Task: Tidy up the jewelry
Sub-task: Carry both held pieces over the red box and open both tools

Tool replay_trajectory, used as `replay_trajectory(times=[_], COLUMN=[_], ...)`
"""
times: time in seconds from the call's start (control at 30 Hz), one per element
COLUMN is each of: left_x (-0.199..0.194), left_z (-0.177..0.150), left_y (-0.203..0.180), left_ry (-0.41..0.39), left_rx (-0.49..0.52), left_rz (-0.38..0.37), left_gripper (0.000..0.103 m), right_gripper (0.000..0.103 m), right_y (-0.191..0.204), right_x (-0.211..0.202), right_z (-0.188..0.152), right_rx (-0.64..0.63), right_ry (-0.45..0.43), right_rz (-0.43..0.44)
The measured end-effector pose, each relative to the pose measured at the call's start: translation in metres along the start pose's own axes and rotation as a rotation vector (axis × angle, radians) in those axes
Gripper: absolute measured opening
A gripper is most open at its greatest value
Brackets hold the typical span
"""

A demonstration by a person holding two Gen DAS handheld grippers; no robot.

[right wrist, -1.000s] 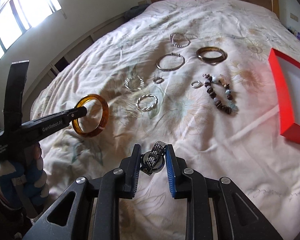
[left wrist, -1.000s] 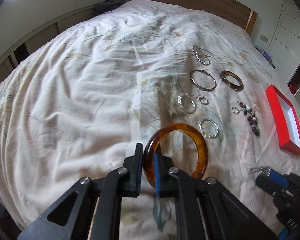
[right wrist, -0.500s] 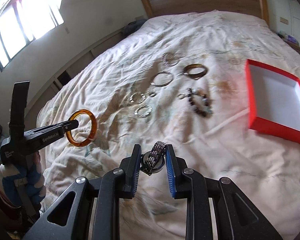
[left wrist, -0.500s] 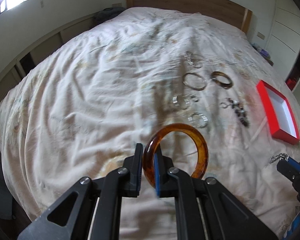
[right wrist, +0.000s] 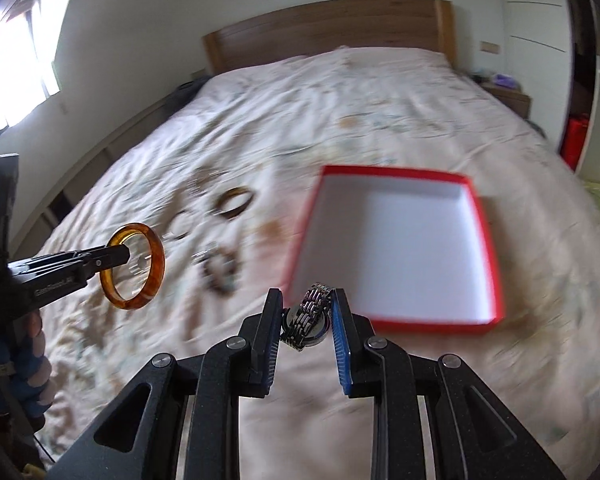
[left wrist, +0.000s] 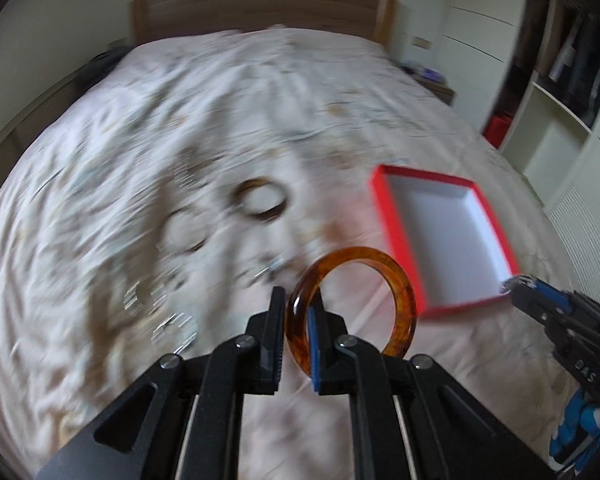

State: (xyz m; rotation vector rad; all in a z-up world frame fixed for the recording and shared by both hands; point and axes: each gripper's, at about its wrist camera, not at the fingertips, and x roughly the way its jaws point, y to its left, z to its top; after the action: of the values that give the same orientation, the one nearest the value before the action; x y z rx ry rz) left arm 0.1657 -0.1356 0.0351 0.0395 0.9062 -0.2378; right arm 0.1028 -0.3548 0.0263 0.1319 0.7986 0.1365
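Observation:
My left gripper (left wrist: 296,312) is shut on an amber bangle (left wrist: 396,292) and holds it upright above the bed; it also shows in the right wrist view (right wrist: 138,266). My right gripper (right wrist: 306,316) is shut on a metal watch (right wrist: 310,318), held above the bed just short of the near edge of the open red box (right wrist: 488,324). The box, white inside, also shows in the left wrist view (left wrist: 400,240), with the right gripper (left wrist: 518,286) near its corner. Several bracelets and rings lie blurred on the bedspread, among them a brown bangle (right wrist: 234,202).
The bed has a cream floral bedspread (right wrist: 380,128) and a wooden headboard (right wrist: 324,32). White wardrobes and shelves (left wrist: 548,128) stand to the right. A window (right wrist: 12,72) is at the left. A small nightstand (right wrist: 508,96) stands beside the bed.
Both grippers have swung right toward the red box, still holding the bangle and the watch. The box is now much nearer and more central in both views. The picture is motion-blurred.

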Motion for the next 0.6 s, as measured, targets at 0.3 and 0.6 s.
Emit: replay_trajectory(times=[0.3,0.6], left_x=[0.102,0.182], left_z=[0.055,0.079], left_y=[-0.097,-0.134], left_ry=[0.054,0.11], left_rx=[0.144,0.2], left_rz=[-0.051,-0.027], left_gripper=[0.009,0.009], right_gripper=[0.024,0.024], right_y=[-0.072,-0.109], right_x=[0.071,0.138], right_z=[0.035,0.062], right_rx=[0.04,0.007], right_ry=[0.045,0.117], right_rz=[-0.072,-0.095])
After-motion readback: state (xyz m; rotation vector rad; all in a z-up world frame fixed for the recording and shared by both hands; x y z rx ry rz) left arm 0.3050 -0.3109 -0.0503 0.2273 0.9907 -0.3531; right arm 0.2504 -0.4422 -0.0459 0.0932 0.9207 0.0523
